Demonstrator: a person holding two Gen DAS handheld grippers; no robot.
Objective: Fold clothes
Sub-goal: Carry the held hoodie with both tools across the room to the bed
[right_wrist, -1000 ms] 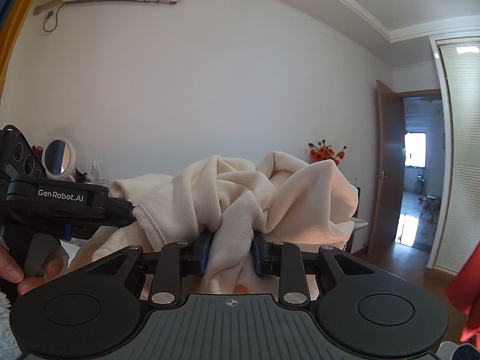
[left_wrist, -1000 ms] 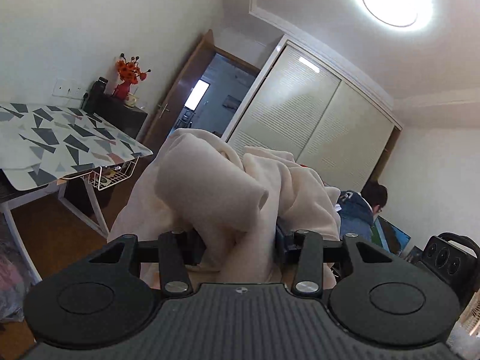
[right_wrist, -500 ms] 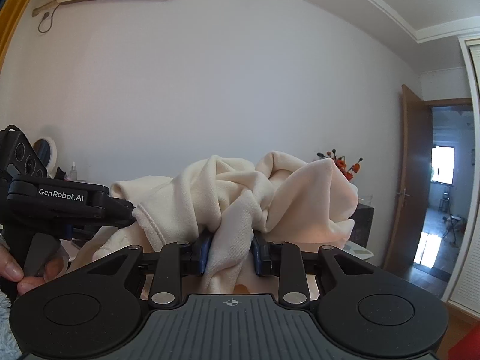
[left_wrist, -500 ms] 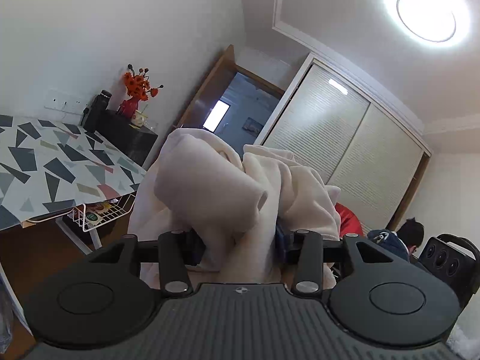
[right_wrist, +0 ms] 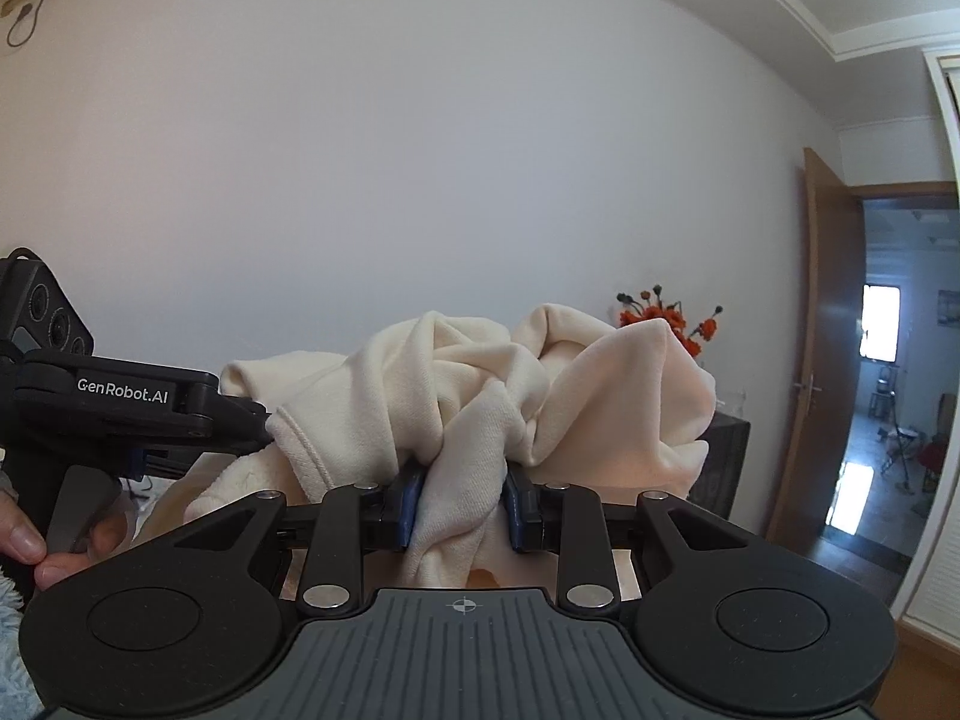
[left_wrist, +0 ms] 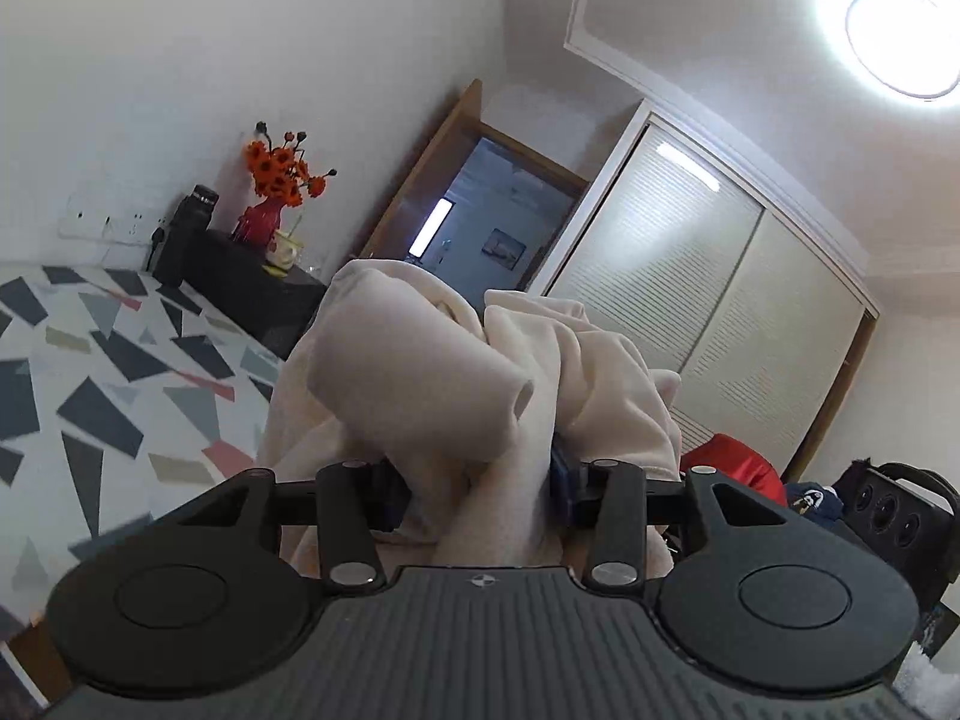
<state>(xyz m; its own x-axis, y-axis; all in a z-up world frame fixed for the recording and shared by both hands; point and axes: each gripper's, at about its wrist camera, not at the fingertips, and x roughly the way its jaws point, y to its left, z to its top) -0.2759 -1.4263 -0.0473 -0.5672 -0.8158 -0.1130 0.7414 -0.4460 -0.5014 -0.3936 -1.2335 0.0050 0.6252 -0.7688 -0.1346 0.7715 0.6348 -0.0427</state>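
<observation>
Both tongs clamp the same cream fleece garment [left_wrist: 456, 384], and we hold it bunched up in the air between them. Our left tongs [left_wrist: 477, 489] pinch a thick fold of it between their blue pads, with a rolled sleeve-like end bulging just above the jaws. Our right tongs [right_wrist: 459, 501] grip another twisted bunch of the garment [right_wrist: 498, 396], whose hemmed edge hangs beside the left jaw. From the right wrist view, the left tongs' black body [right_wrist: 120, 402] sits just left of the garment, touching its edge, with our hand [right_wrist: 36, 546] on its trigger. Behind the garment and to its left in the left wrist view lies the bench [left_wrist: 90, 372], covered in a white cloth with grey and red triangles. Beyond the garment stands a dark cabinet [left_wrist: 252, 282] carrying a red vase of orange flowers [left_wrist: 276, 186]. Behind the garment is an open wooden door [left_wrist: 432, 180], and to its right a louvred white wardrobe [left_wrist: 720, 300].
</observation>
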